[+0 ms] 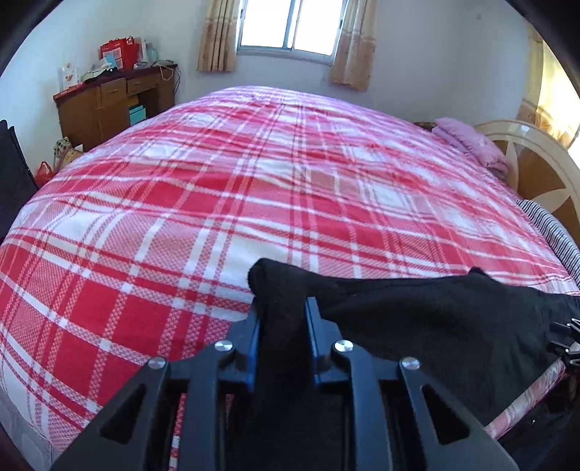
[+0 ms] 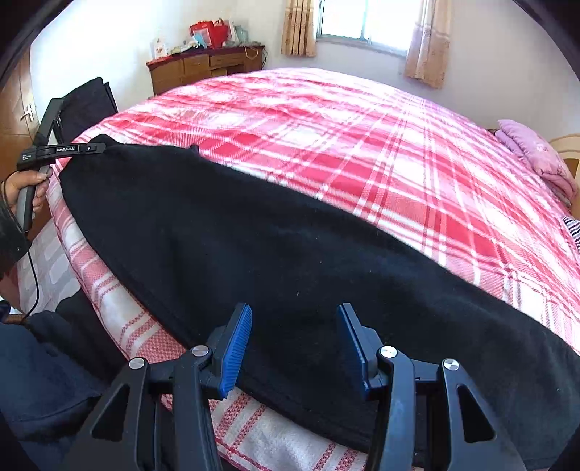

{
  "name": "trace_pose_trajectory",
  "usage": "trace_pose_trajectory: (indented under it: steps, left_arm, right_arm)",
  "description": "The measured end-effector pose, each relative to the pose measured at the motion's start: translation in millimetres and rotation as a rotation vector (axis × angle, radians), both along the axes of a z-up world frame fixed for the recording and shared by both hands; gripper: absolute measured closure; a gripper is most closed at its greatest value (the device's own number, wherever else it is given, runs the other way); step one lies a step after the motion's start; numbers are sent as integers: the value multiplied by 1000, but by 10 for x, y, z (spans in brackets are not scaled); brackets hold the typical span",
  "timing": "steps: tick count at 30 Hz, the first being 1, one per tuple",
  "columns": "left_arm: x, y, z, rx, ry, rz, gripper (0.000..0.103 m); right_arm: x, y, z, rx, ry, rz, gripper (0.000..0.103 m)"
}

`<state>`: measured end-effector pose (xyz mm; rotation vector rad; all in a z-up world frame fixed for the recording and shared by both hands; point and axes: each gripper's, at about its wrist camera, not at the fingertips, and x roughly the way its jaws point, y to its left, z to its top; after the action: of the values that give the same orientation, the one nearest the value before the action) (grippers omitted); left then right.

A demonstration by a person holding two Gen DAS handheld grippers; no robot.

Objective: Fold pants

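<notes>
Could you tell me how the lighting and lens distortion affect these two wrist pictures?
Left wrist view: the bright window is blown out to white, and the red-and-white plaid bedspread bulges like a dome. Right wrist view: the same bulge, dark corners, and the black fleece pants show almost no detail.

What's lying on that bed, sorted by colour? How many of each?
Black: 1, the pants, along the near edge.
Pink: 1, a folded quilt at the far right.
Striped: 1, cloth at the right edge.
Total: 3, on the red plaid cover.
</notes>
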<state>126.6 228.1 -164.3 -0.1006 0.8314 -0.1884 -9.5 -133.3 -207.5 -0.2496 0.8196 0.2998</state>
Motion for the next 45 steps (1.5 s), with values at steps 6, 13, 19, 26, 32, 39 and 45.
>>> trace_pose_trajectory:
  steps: [6,13,19,26,32,39,45]
  left_arm:
    - [-28,32,19,-4,-17,-1,71]
    - [-142,-65,287,62,-101,44,52]
    - [-203,-496,251,74,-91,-80,43]
    - [-207,-780,-71,165,-30,-135,42]
    - [-262,-880,57,147,-38,-160,41]
    - [-380,-1434,135,156,-52,-315,41]
    - [-455,-2011,10,183,-10,-454,40]
  right_arm:
    - [28,2,-88,-18,26,-5,49]
    - [1,-88,53,-1,-30,-42,44]
    - [68,-409,175,28,-49,-154,43]
    - [187,-1087,150,70,-21,-378,41]
    - [110,-1543,391,207,-36,-413,41]
    - [-188,-2326,674,242,-92,-582,41]
    - [-233,-2951,461,231,2,-718,41]
